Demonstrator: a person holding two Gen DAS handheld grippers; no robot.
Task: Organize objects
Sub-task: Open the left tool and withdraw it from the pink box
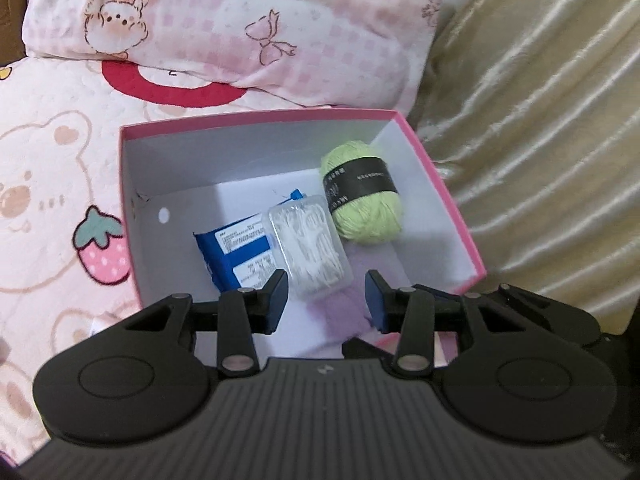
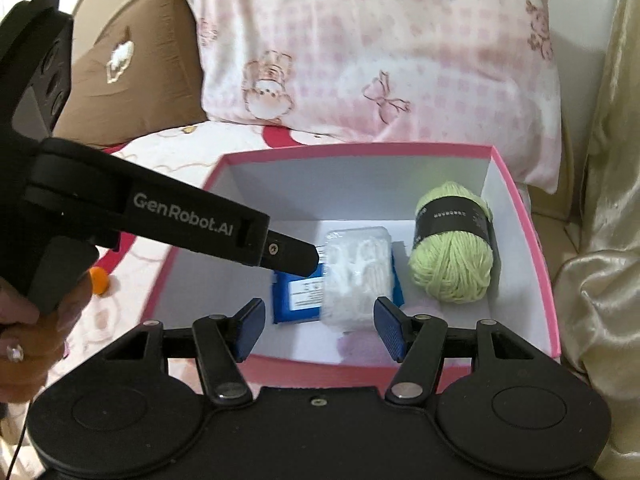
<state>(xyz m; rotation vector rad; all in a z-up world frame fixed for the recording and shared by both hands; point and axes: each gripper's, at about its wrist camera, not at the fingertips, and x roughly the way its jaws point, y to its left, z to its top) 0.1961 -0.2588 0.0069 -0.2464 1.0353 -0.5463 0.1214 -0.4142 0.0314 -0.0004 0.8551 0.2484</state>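
**Two black grippers and a hand with a ring**

The left gripper (image 1: 326,300) is black plastic. It has two round discs at the sides, a ribbed grey plate in the middle, and black link bars joined by silver pins. Its fingers (image 1: 276,300) have dark blue pads.

The right gripper (image 2: 320,328) looks the same, with blue ridged pads (image 2: 390,332) and a small screw in its flat black plate.

Seen from the side, the left gripper body (image 2: 160,220) has white letters that read "GenRobot.AI" and a small screw near the tip.

The hand (image 2: 32,340) wears a ring (image 2: 15,353) with a clear stone. A thin black cable (image 2: 20,436) hangs below it.
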